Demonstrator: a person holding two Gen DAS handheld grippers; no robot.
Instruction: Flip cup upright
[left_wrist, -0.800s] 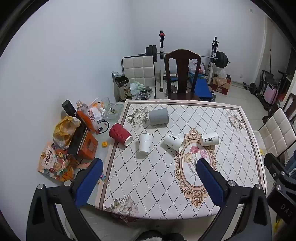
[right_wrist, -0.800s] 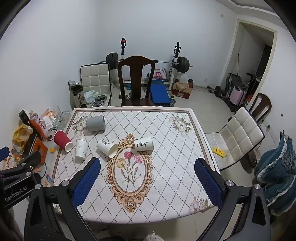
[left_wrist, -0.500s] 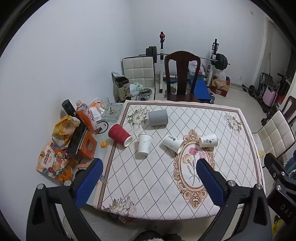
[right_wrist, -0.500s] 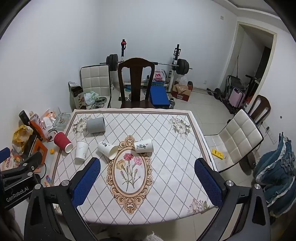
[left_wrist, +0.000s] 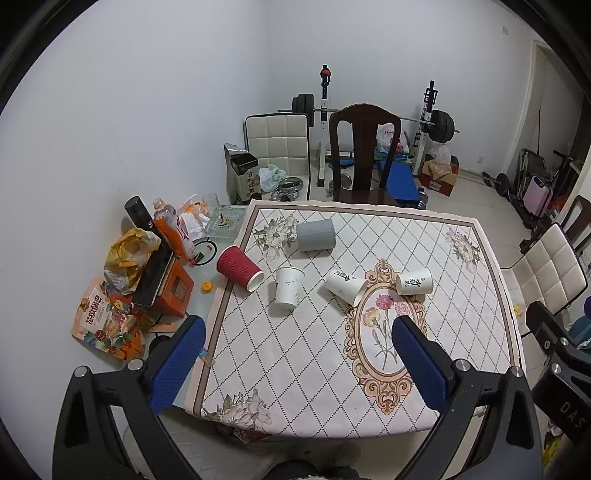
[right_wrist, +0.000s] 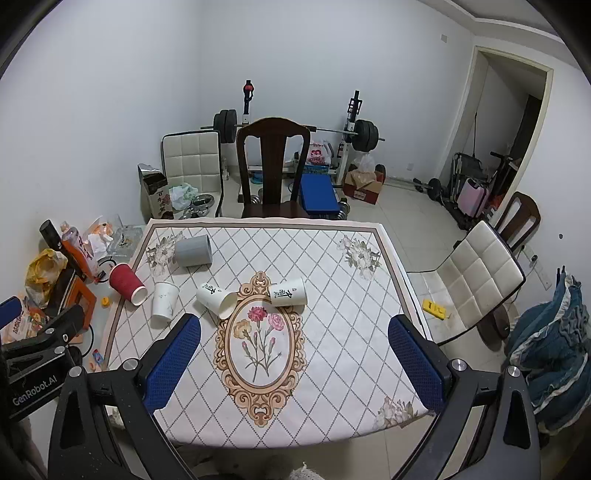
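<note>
Five cups are seen on a floral tablecloth (left_wrist: 295, 369), well ahead of both grippers. The left gripper (left_wrist: 295, 354) and right gripper (right_wrist: 295, 354) are held released, nothing between the blue pads. A red ribbed cup (left_wrist: 239, 267), a grey cup (left_wrist: 316, 235) and two printed white paper cups (left_wrist: 345, 287) (left_wrist: 414, 281) lie on their sides; a plain white cup (left_wrist: 289, 287) is stood inverted, ahead-left of the right gripper. A dark wooden chair (right_wrist: 272, 166) is seen beyond the table

Even, soft indoor light; sharp focus; fisheye bending, dark vignetted corners.
</note>
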